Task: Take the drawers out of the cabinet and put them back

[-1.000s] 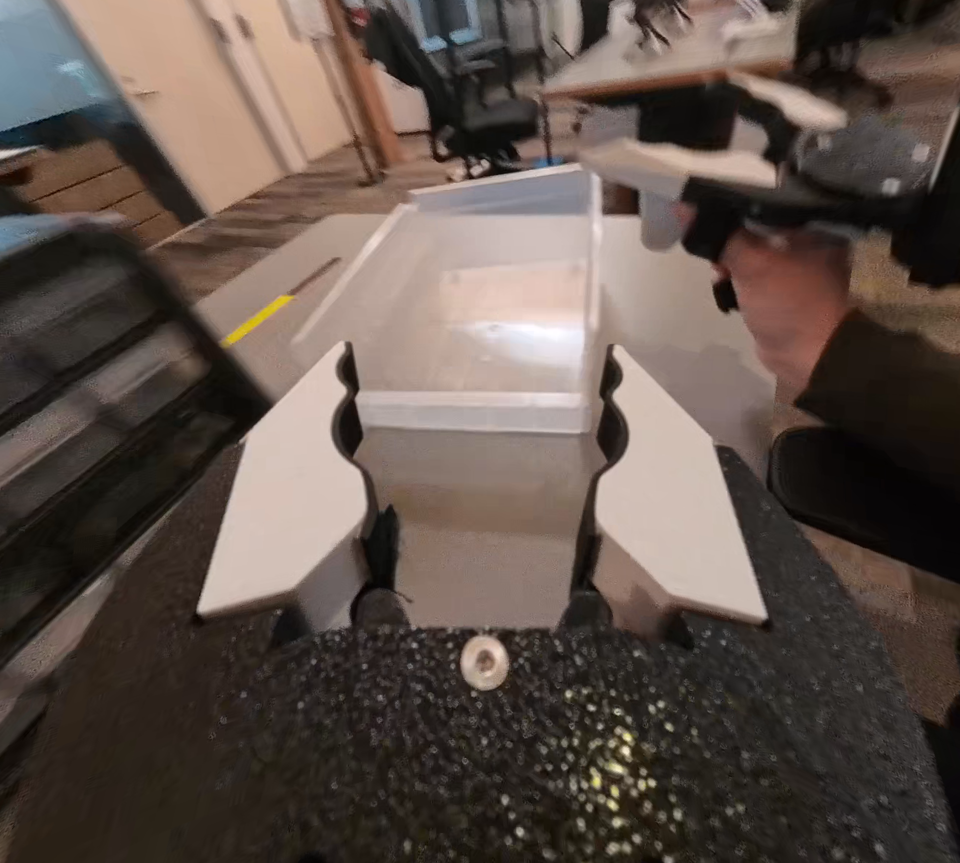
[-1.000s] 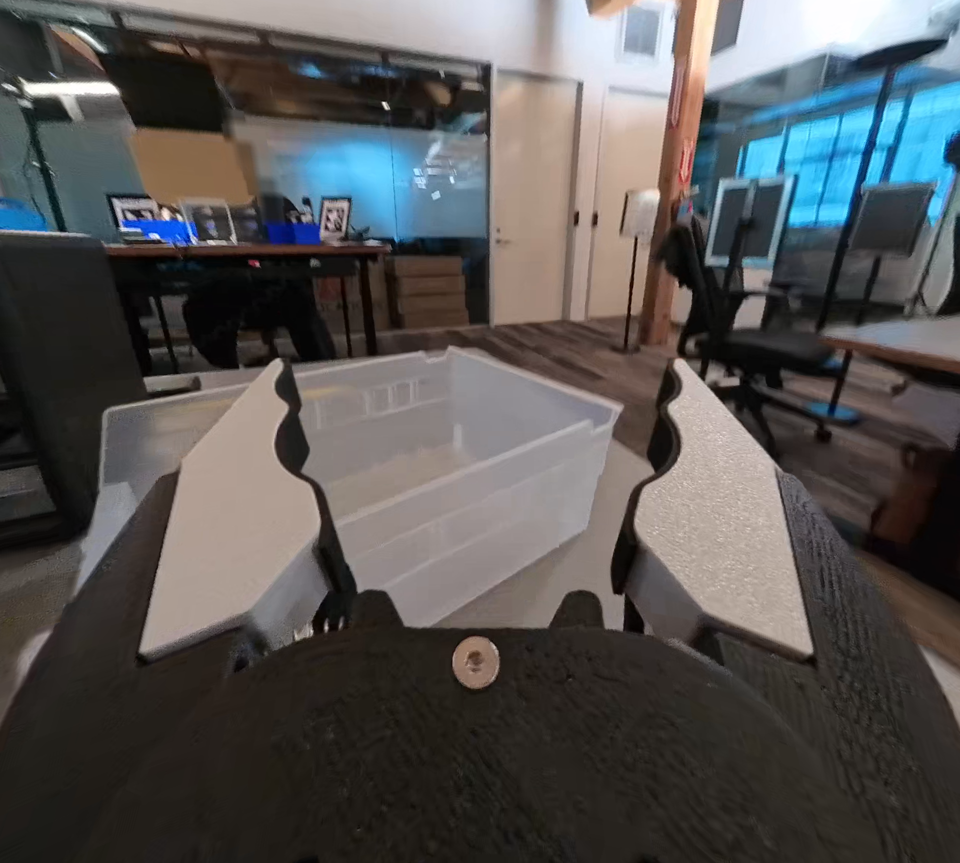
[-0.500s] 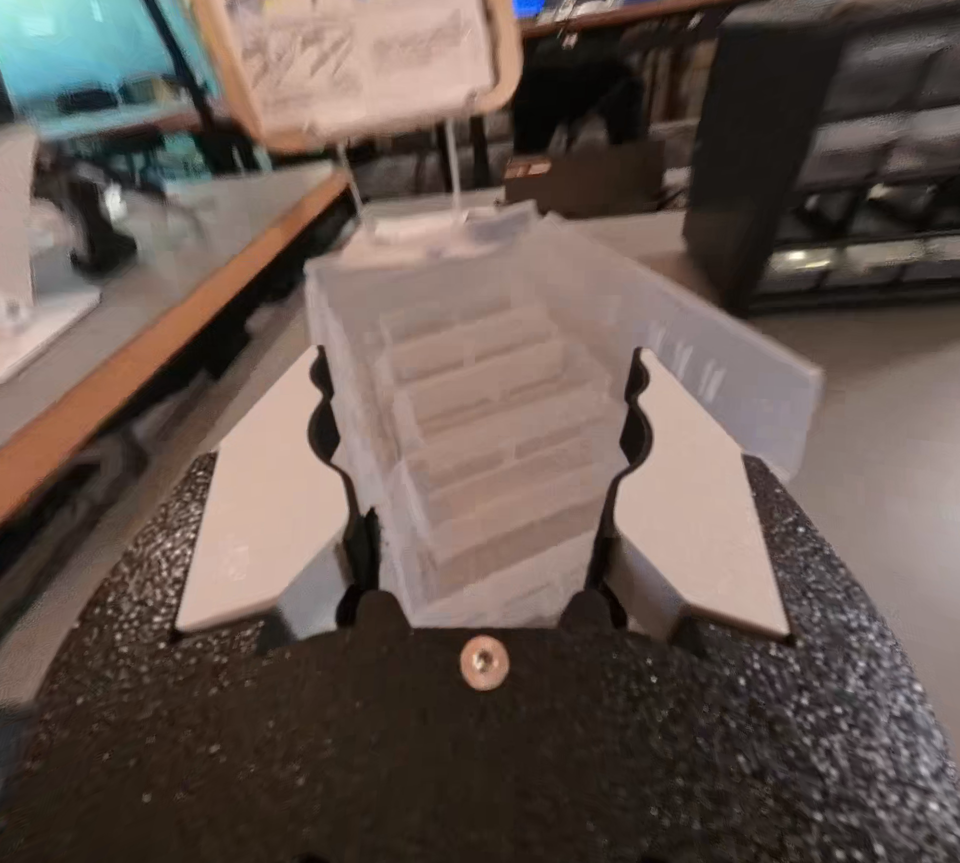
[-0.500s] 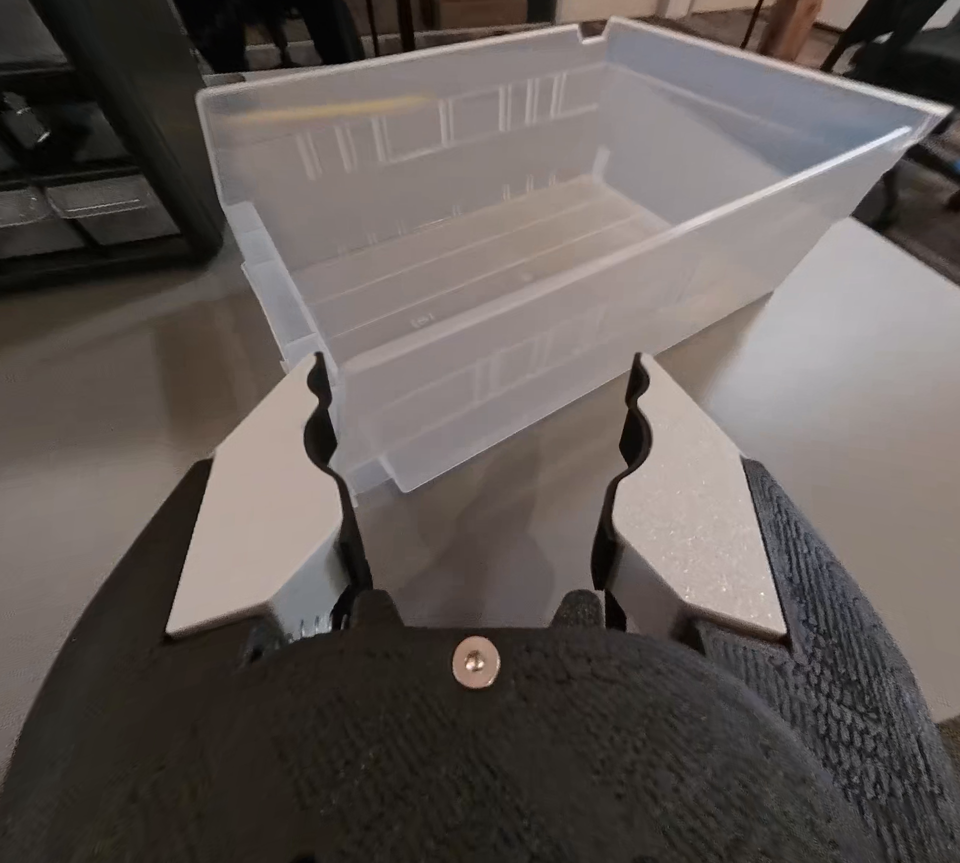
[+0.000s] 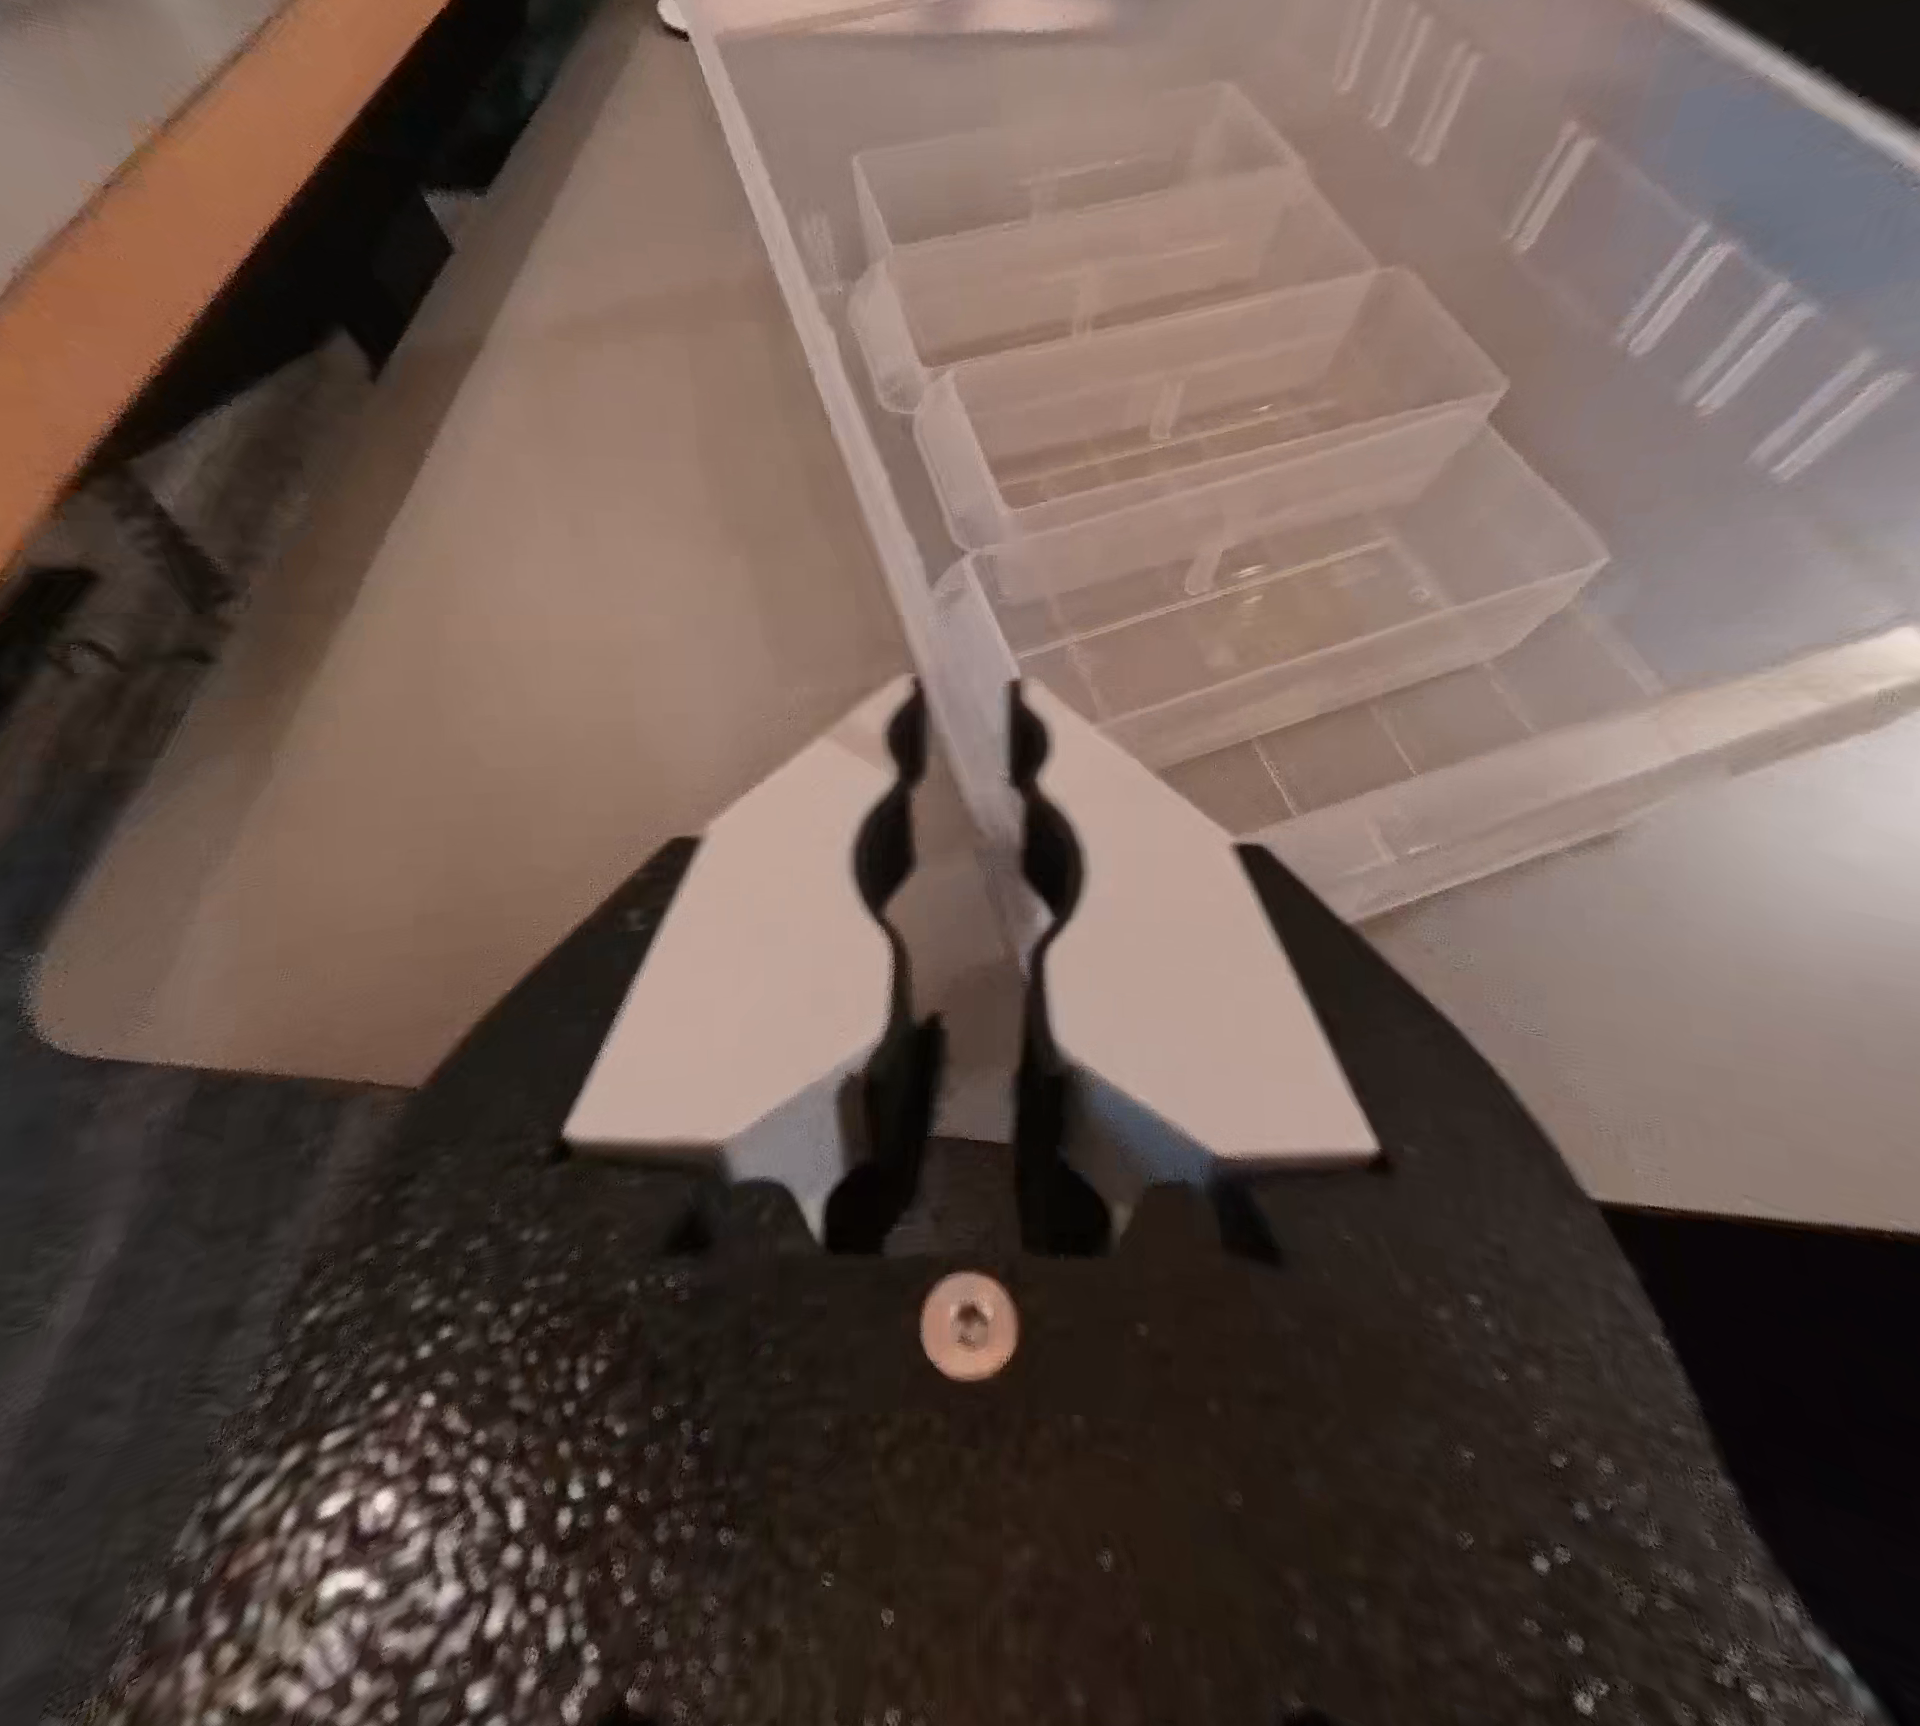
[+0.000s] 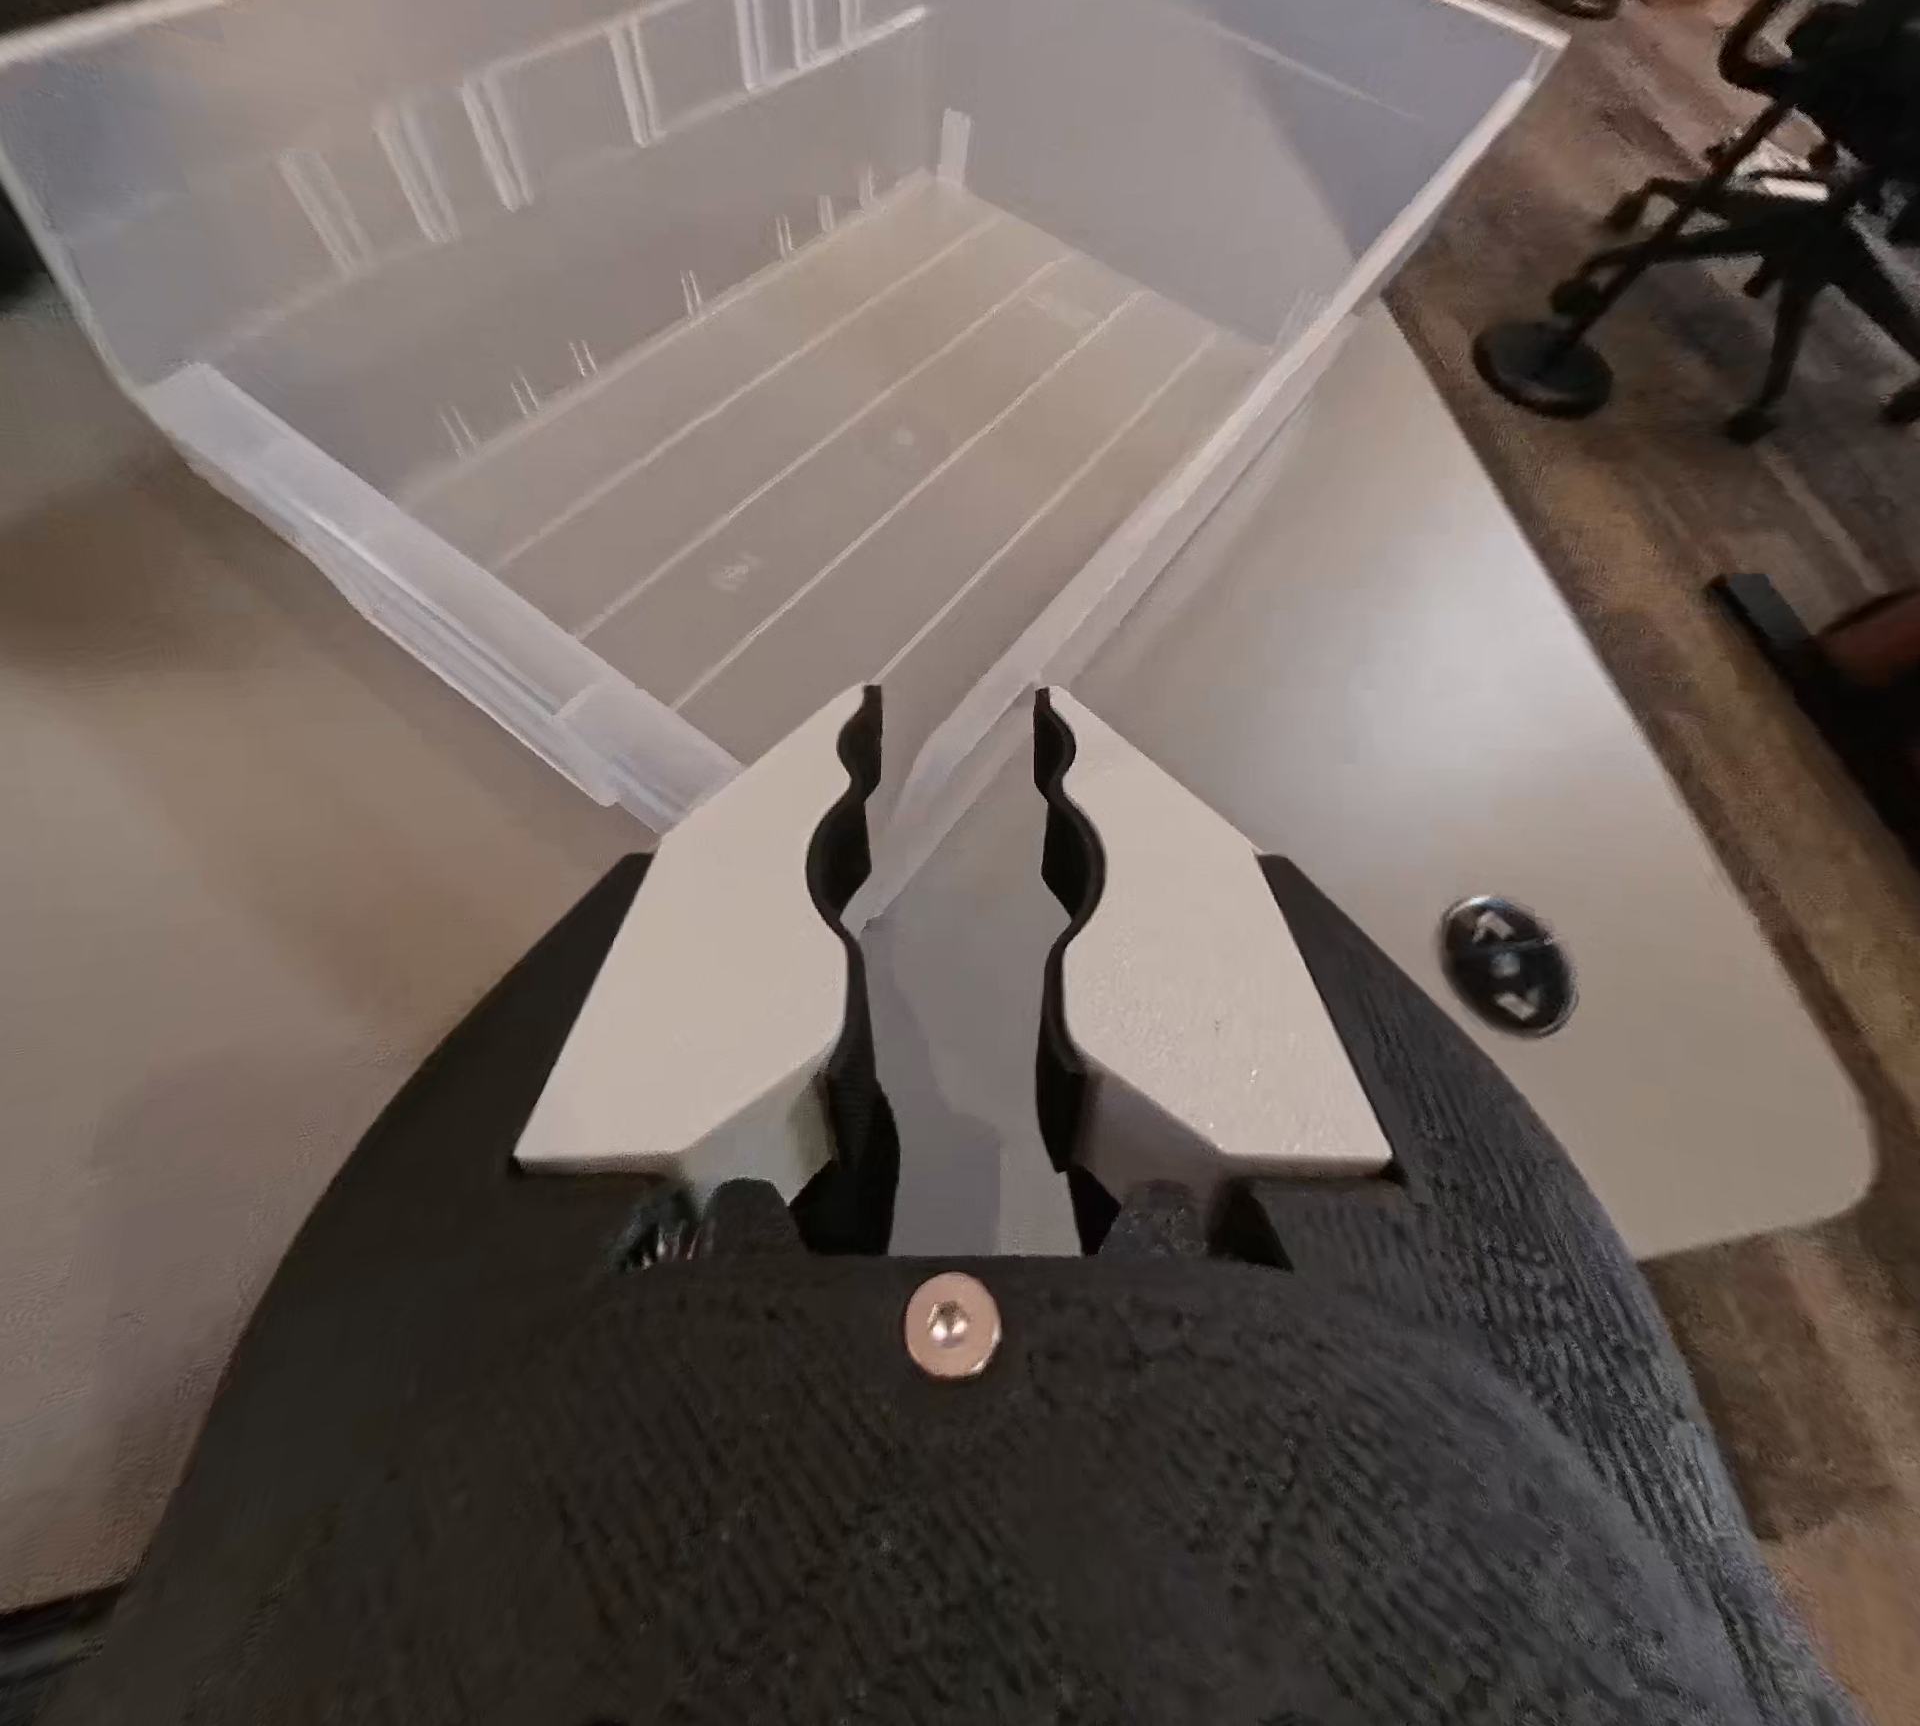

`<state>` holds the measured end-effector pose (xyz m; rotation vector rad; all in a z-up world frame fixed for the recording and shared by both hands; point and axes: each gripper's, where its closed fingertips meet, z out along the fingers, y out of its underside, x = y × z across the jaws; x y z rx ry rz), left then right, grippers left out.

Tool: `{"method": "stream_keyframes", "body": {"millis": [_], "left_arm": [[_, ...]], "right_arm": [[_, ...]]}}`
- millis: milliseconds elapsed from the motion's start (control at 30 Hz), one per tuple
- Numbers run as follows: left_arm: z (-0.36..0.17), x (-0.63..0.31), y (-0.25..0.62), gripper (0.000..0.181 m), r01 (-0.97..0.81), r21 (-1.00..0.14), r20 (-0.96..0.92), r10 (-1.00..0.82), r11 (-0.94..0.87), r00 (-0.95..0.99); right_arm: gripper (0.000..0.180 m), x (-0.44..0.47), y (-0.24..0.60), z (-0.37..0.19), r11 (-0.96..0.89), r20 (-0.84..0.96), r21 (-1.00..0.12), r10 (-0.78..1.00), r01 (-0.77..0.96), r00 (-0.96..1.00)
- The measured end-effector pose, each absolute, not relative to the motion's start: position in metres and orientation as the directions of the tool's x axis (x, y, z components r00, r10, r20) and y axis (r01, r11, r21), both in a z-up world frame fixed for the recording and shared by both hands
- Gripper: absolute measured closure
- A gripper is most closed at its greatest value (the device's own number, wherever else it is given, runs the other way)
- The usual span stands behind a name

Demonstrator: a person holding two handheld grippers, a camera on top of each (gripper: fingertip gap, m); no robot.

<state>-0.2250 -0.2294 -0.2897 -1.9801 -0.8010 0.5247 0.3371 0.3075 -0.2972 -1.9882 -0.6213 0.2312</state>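
A large clear plastic drawer (image 5: 1558, 222) lies on the grey table (image 5: 520, 637). In the left wrist view several small clear drawers (image 5: 1195, 419) show in a row within it. My left gripper (image 5: 964, 689) has its jaws narrowed onto the drawer's left side wall at the near corner. In the right wrist view a large clear drawer (image 6: 831, 450) shows only a ribbed floor. My right gripper (image 6: 958, 694) has its jaws narrowed around its right side wall at the near corner. I cannot tell if both views show one drawer. The cabinet is out of view.
A wood-edged table (image 5: 260, 66) stands to the left across a gap. In the right wrist view the table edge (image 6: 1351, 689) with a round control button (image 6: 1503, 964) is on the right. An office chair (image 6: 1818, 170) stands on the floor beyond.
Both grippers have moved in close over the drawer walls. Their jaws have gone from wide open to nearly closed around the walls.
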Motion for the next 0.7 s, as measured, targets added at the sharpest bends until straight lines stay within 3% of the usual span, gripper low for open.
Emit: {"method": "stream_keyframes", "body": {"millis": [100,300,333,367,433,533,700], "left_arm": [[-0.289,-0.247,-0.243,0.175,0.236,-0.825,-0.241,0.697,-0.513,0.676],[-0.289,-0.291,-0.249,0.176,0.283,-0.820,-0.154,0.668,-0.497,0.728],[-0.290,-0.298,-0.250,0.176,0.300,-0.825,-0.124,0.671,-0.479,0.731],[-0.290,-0.304,-0.251,0.176,0.316,-0.832,-0.093,0.675,-0.456,0.732],[-0.287,-0.315,-0.260,0.149,0.350,-0.848,-0.058,0.726,-0.398,0.685],[-0.252,-0.320,-0.275,0.114,0.254,-0.901,-0.139,0.790,-0.351,0.597],[-0.179,-0.305,-0.214,0.119,0.072,-0.957,-0.161,0.721,-0.282,0.674]], "right_arm": [[0.160,0.355,0.330,-0.297,-0.320,0.180,-0.847,0.577,0.424,0.797],[0.167,0.376,0.370,-0.300,-0.321,0.158,-0.822,0.666,0.471,0.729],[0.165,0.377,0.372,-0.298,-0.328,0.142,-0.824,0.670,0.462,0.729],[0.148,0.379,0.374,-0.292,-0.328,0.129,-0.839,0.656,0.435,0.744],[0.132,0.383,0.372,-0.264,-0.287,0.101,-0.895,0.616,0.341,0.782],[0.128,0.380,0.352,-0.194,-0.083,0.110,-0.979,0.558,0.186,0.823],[0.131,0.291,0.323,-0.101,0.090,0.085,-0.995,0.649,0.034,0.756]]}}
